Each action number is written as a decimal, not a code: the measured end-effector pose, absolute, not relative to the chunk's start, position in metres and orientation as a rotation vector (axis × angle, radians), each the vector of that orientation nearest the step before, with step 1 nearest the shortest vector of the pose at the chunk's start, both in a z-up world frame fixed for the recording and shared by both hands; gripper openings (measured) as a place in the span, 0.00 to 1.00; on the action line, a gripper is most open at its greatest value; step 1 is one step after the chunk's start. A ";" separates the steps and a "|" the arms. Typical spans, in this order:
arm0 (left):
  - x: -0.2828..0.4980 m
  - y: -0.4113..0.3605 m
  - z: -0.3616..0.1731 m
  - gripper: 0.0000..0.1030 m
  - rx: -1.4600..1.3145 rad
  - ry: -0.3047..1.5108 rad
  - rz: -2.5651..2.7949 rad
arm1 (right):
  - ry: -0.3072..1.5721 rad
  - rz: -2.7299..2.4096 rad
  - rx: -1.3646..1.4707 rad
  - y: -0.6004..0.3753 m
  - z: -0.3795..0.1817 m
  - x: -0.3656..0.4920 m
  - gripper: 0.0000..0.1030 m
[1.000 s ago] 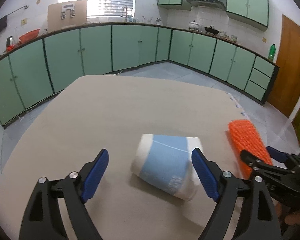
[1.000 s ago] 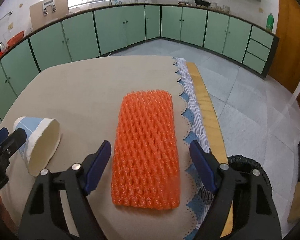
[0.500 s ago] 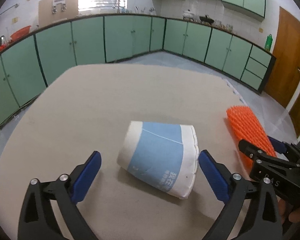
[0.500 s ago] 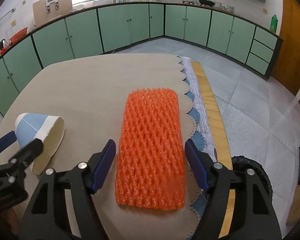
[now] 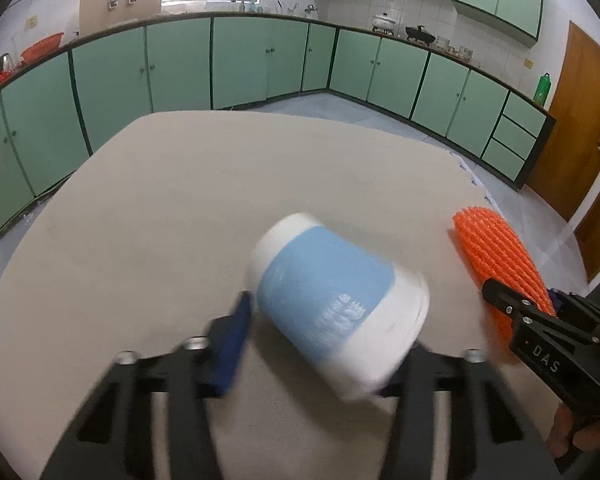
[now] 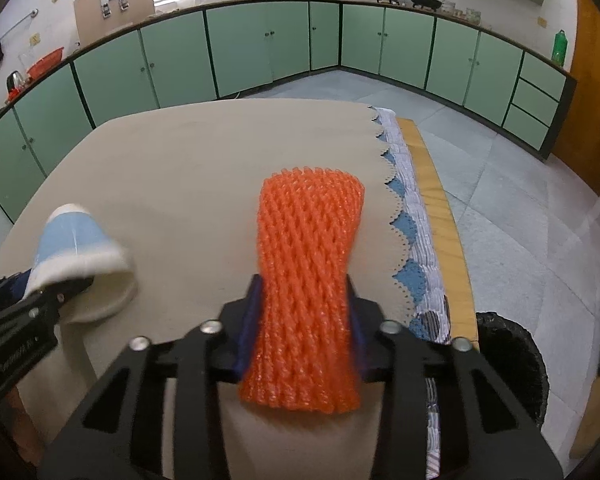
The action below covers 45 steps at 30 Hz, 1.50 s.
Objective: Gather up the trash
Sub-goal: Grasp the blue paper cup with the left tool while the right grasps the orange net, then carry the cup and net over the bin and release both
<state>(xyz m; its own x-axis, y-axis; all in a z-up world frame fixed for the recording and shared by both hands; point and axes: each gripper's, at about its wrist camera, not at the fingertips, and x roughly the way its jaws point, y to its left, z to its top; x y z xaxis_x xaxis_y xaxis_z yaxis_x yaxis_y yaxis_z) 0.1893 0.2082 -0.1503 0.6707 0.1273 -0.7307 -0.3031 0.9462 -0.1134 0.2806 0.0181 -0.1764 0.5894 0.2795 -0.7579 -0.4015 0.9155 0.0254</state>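
A blue-and-white paper cup [image 5: 332, 300] lies tilted on the beige table [image 5: 172, 208]. My left gripper [image 5: 324, 332] is closing on it; the blue left pad presses its side and the right pad is hidden behind the rim. The right wrist view shows the same cup [image 6: 76, 240] with its rim dented by the left gripper [image 6: 40, 304]. An orange foam net [image 6: 308, 248] lies lengthwise on the table, and my right gripper [image 6: 303, 288] is closing on it, pinching it into a narrow waist. The net [image 5: 496, 248] and right gripper [image 5: 516, 312] also show in the left wrist view.
The table's right edge has a scalloped cloth border [image 6: 400, 216] over a wooden rim. A black trash bin [image 6: 508, 364] stands on the floor just beyond that edge. Green kitchen cabinets [image 5: 240, 60] line the far walls. A person's hand [image 5: 568, 436] holds the right gripper.
Both pairs of jaws have come in from wide apart. The cup is now caught and tipped between the left pads, and the net is squeezed narrow between the right pads.
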 end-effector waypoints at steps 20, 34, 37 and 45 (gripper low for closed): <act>0.160 0.188 -0.142 0.50 -0.223 0.790 0.237 | 0.829 0.430 -0.145 0.010 -0.166 0.270 0.19; 0.150 0.179 -0.129 0.03 -0.254 0.727 0.217 | 0.785 0.467 -0.146 0.003 -0.147 0.250 0.18; 0.149 0.175 -0.122 0.03 -0.246 0.713 0.209 | 0.771 0.467 -0.134 -0.002 -0.139 0.246 0.18; 0.150 0.158 -0.103 0.03 -0.213 0.680 0.180 | 0.730 0.464 -0.091 -0.031 -0.111 0.232 0.18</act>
<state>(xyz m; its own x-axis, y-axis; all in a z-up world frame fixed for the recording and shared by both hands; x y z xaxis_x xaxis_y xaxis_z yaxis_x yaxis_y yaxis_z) 0.1500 0.1584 -0.1030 0.7638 0.0950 -0.6384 -0.2330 0.9630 -0.1356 0.2321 -0.0310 -0.1110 0.6489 0.3766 -0.6611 -0.4391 0.8950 0.0788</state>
